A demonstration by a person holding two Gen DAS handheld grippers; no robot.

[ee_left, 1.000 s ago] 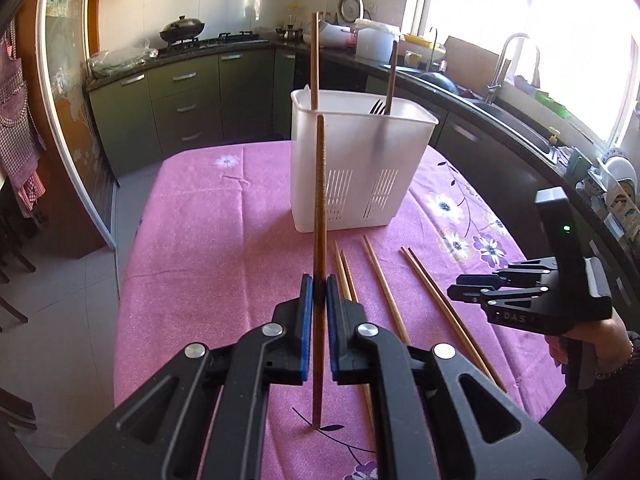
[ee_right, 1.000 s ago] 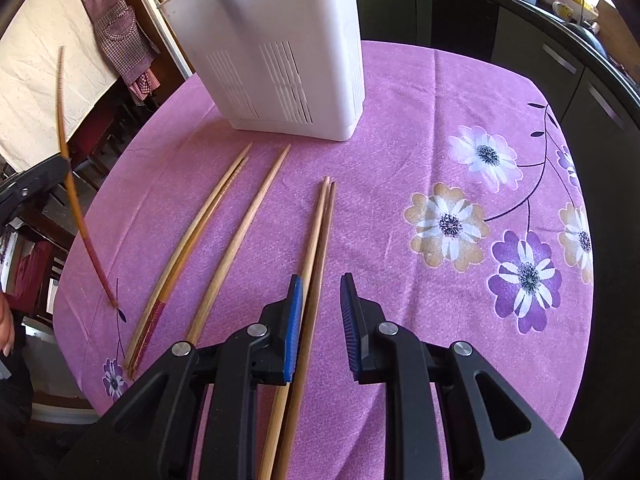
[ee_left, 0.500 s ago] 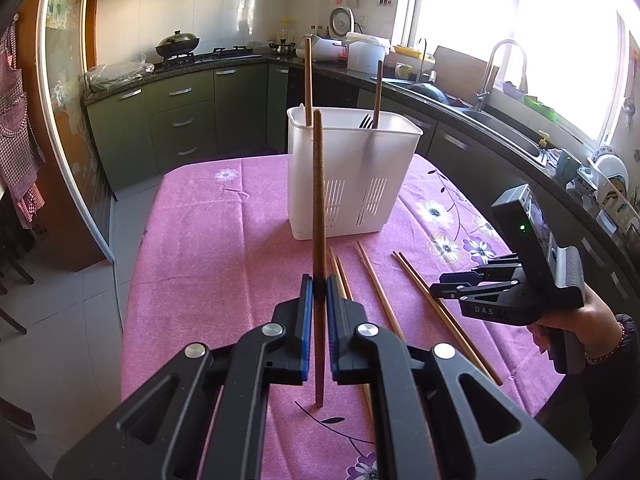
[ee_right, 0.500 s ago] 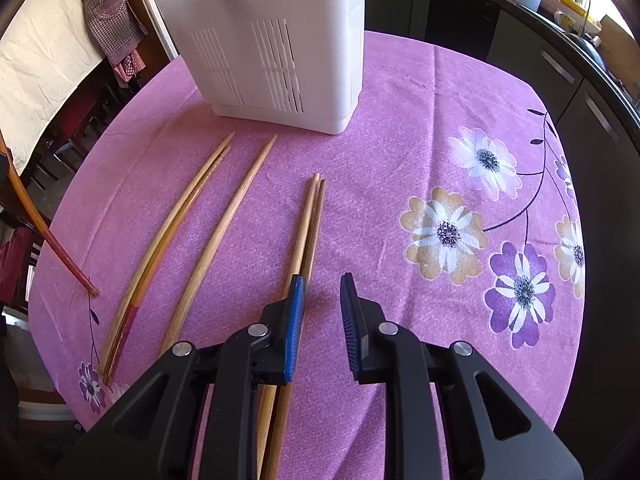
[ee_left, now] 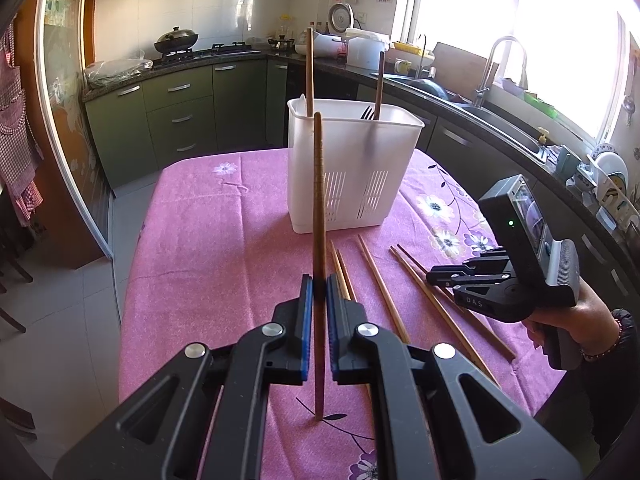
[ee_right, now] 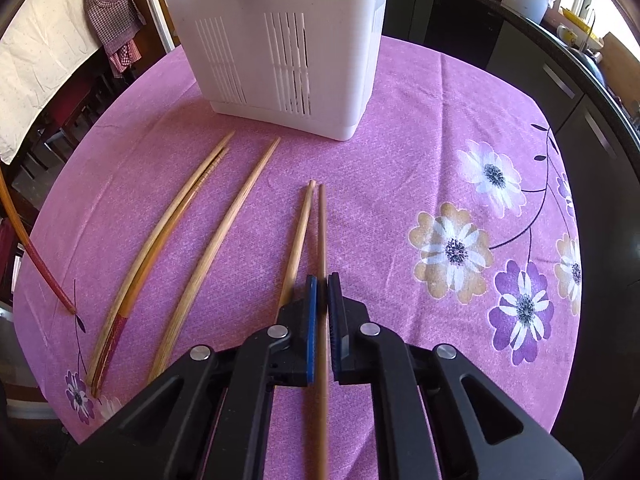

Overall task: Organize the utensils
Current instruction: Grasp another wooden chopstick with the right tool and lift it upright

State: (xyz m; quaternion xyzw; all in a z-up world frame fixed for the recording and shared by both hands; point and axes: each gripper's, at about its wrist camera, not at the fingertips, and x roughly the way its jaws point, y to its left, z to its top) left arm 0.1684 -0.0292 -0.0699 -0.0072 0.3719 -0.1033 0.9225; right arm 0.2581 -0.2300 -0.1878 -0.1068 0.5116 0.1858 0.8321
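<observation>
Right gripper [ee_right: 322, 294] now clamps a table chopstick [ee_right: 321, 232]
Its fingers were open before; left gripper [ee_left: 316, 294] still pinches its upright chopstick [ee_left: 318, 200]

The tall white slotted plastic utensil caddy [ee_left: 352, 172] stands mid-table on the pink flowered tablecloth [ee_left: 224, 248], blocking the straight path forward. To its left the cloth lies open and a gripper could pass. In front of it, the loose pale wooden chopsticks [ee_right: 224, 236] lie fanned across the cloth, leaving only narrow bare strips between them. Two upright brown wooden sticks [ee_left: 309, 72] rise from the caddy's mouth; how much room remains inside is hard to judge.
</observation>
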